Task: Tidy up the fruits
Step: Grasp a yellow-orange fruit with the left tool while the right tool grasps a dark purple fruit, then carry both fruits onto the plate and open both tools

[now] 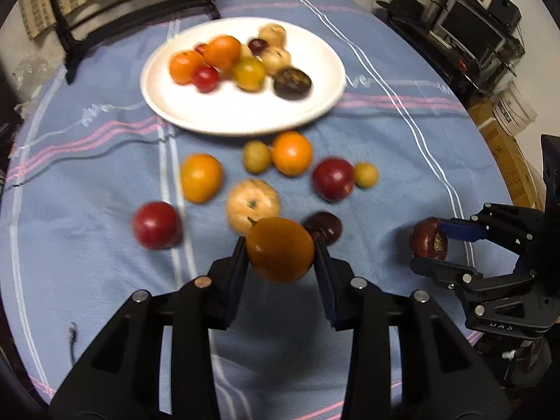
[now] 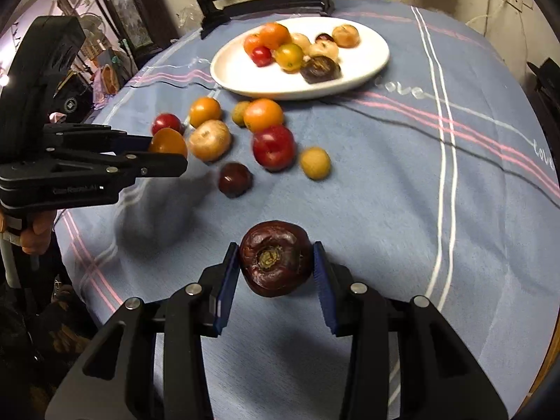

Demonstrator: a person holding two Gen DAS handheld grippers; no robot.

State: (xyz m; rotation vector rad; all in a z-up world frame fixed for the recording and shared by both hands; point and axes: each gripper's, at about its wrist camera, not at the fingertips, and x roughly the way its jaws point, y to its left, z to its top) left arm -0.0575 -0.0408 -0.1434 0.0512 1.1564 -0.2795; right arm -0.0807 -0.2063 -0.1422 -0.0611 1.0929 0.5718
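white plate (image 1: 182, 119) on the blue cloth (image 1: 385, 161) already holds about nine fruits, and about eight loose fruits (image 1: 252, 204) lie near it. left gripper (image 1: 280, 250) squeezes an orange fruit (image 1: 280, 249); right gripper (image 2: 275, 262) squeezes a dark fruit (image 2: 275, 258), both above the cloth.

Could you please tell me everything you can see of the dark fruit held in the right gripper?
The dark fruit is maroon-brown, round but flattened, with glossy, wrinkled skin and a tan, dried stem scar facing the camera. It looks like a tomato. The right gripper is shut on it, one blue-padded finger on each side, holding it above the blue cloth, apart from the other fruit.
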